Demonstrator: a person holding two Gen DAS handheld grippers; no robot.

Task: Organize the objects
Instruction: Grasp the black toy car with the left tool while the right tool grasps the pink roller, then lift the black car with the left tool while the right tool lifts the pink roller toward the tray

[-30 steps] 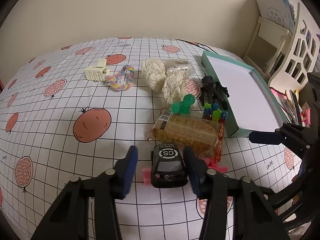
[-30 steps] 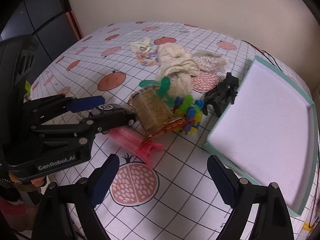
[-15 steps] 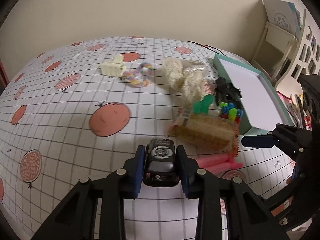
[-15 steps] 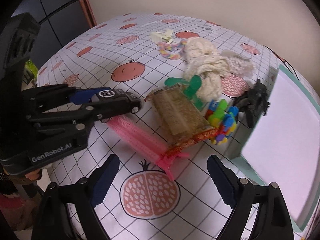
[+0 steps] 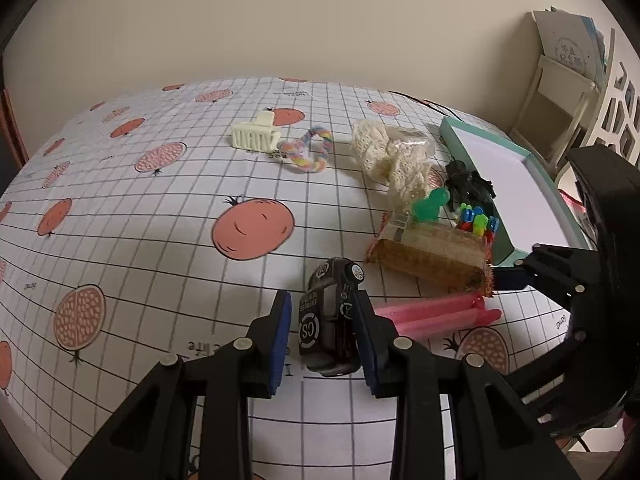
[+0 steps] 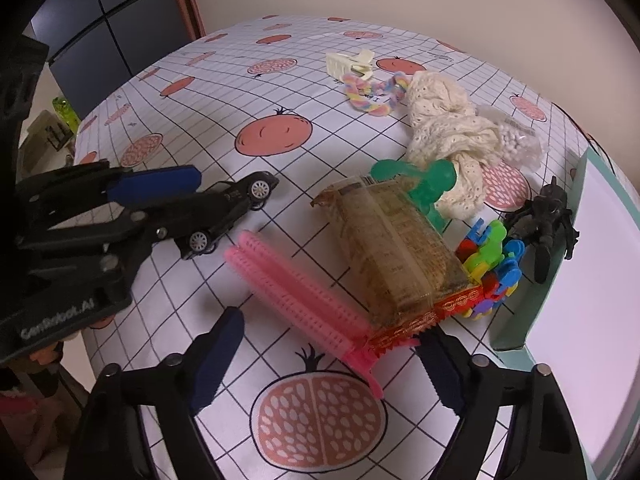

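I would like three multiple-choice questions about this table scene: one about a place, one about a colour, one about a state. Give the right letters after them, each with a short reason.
1. Where does the pink hair clip lie?
A. inside the teal tray
B. on the tablecloth, between the toy car and the snack packet
C. on top of the cream hair claw

2. What colour are the pads on the gripper fingers?
A. blue
B. red
C. white

3. What is between the fingers of the left gripper?
A. nothing
B. the rainbow scrunchie
C. the black toy car

Answers: 1 B, its ridged bars rest on the tablecloth beside the snack packet. 2 A, both views show blue pads. 3 C, the car sits tilted between the two pads.
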